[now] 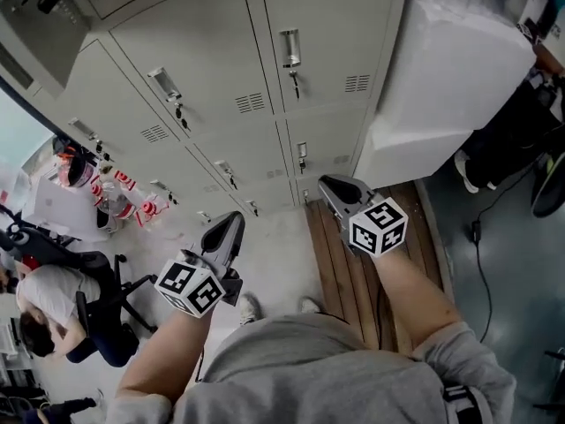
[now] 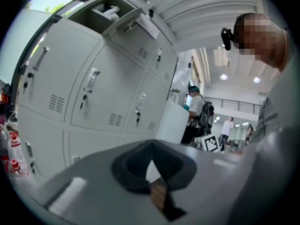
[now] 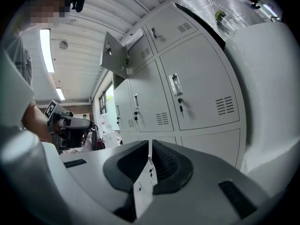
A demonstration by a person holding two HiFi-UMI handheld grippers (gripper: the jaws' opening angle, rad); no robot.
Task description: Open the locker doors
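Grippers: left gripper [image 1: 231, 223] and right gripper [image 1: 334, 188] are hanging closed and empty, with pale grey metal locker doors [image 1: 190, 51] standing ahead; jaws want opening before reaching a silver recessed handle [image 1: 290, 49].

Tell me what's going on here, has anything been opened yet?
A person faces a bank of lockers with a gripper in each hand. The left gripper and right gripper are both shut, empty, and touch no door. One upper door stands open; the doors nearest the grippers are closed, with keys hanging in their locks.
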